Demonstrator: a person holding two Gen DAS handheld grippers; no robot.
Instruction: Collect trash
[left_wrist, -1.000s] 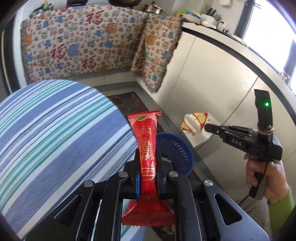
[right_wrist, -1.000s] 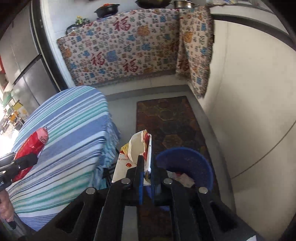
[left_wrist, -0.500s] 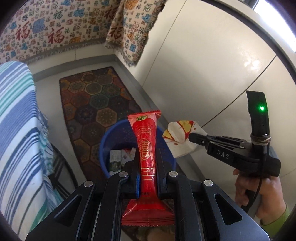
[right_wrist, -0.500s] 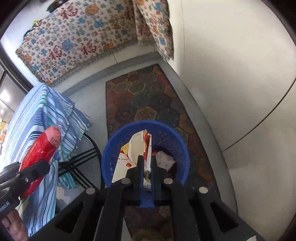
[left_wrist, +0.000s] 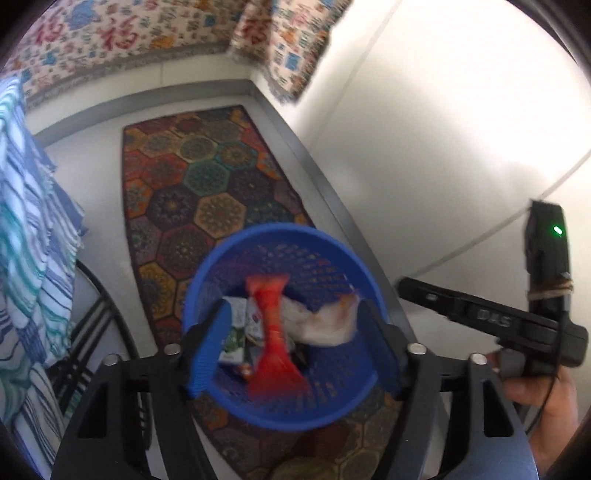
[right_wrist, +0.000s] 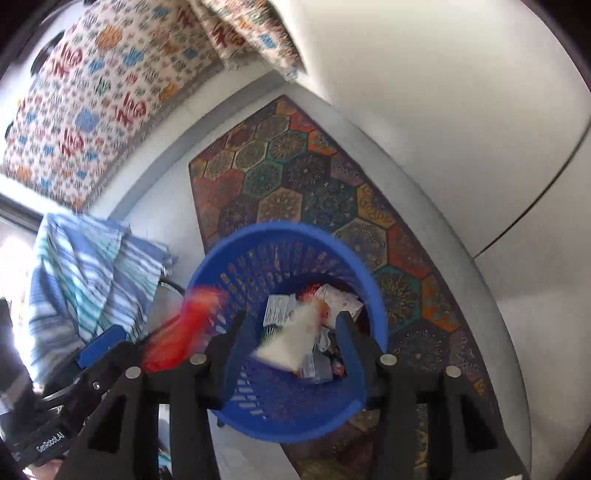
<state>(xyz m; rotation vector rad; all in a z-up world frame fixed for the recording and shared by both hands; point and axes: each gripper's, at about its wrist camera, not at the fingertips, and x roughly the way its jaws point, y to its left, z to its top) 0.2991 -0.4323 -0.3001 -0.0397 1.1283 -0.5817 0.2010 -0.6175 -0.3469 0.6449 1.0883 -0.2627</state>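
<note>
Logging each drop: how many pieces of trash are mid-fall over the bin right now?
2. The red wrapper blurs between the left tool's open jaws; the white wrapper between the right tool's, both above the blue basket.

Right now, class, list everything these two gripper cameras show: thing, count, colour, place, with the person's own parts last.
Basket: one, blue, on the rug.
Red wrapper: one, blurred, loose over the basket between the left jaws.
White wrapper: one, blurred, loose between the right jaws.
Older trash: several pale packets, basket bottom.
Rug: one, multicoloured hexagons, floor.
Striped cloth: one, blue-white, draped left.
Patterned cloth: cream, red characters, far wall.
Left gripper: one, black, jaws have just been opening.
Right gripper: one, black, likewise.
Hand: one, on the right gripper's handle.
</note>
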